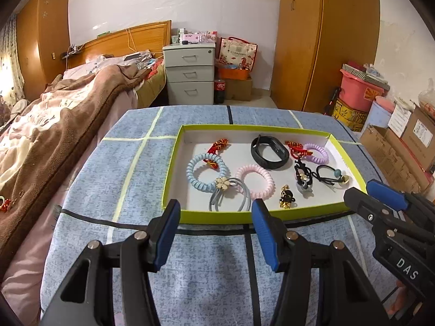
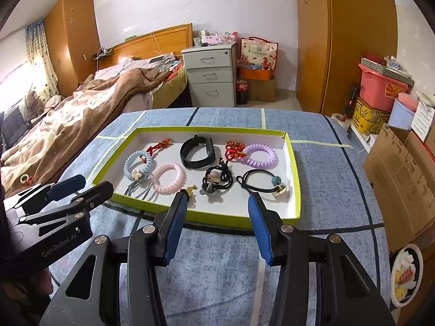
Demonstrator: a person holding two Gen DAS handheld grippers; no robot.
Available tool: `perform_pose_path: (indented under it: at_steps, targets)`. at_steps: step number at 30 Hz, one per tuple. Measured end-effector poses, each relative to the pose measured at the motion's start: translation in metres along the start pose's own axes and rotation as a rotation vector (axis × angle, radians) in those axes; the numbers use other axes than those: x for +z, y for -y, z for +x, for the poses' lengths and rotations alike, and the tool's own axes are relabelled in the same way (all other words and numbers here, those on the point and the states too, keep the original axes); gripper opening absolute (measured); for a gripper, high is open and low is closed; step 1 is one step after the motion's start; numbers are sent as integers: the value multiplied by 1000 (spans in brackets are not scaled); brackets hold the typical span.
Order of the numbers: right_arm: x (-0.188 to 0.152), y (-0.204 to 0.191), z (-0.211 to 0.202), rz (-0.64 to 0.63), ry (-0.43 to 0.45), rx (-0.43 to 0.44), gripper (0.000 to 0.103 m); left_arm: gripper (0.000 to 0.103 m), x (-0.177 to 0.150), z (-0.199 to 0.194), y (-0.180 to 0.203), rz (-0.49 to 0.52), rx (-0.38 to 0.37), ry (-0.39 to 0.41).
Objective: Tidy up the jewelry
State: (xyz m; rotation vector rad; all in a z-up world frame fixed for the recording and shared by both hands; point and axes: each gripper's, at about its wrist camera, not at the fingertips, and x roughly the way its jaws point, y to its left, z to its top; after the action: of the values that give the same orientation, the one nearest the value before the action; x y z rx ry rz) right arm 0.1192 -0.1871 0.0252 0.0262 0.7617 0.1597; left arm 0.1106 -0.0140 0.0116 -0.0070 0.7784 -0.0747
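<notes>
Two grippers: left gripper [image 1: 216, 209] and right gripper [image 2: 217, 202], both held low over the desk [image 1: 212, 271], short of the tray's near wall.
Left gripper state: jaws spread wide, nothing between them; lined up with the flower hair tie [image 1: 224, 184] and the pink coil [image 1: 255, 180].
Right gripper state: jaws equally wide, holding nothing; facing the tray's right half, roughly toward the black tie with bead [image 2: 262, 183].
Tray: shallow green-rimmed tray [image 1: 174, 163] on the blue checked cloth, all pieces loose on its white floor.
Left half: blue coil [image 1: 206, 172] overlapped by a red knot charm [image 1: 217, 146]; flower tie lies across the blue coil's near edge.
Middle: black wristband [image 1: 269, 152] toward the back; small gold charm [image 1: 285, 197] near the front wall.
Right half: purple coil [image 1: 316, 153] touching another red knot charm [image 1: 295, 146]; black knotted tie [image 1: 303, 175] just in front.
Why so: open jaws and a stand-off pose suggest a pick not yet chosen.
Likely snag: overlapping pieces may lift together.
Stray: a small ring with red charm [image 2: 25, 179] on the bed blanket, outside the tray.
</notes>
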Motion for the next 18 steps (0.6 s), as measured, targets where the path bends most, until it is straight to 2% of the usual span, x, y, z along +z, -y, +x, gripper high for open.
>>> perform_pose_path:
  at_steps: [18]
  targets:
    - [-3, -1, -5, 7, 4, -3, 48, 57, -3, -5, 1, -10, -13, -4]
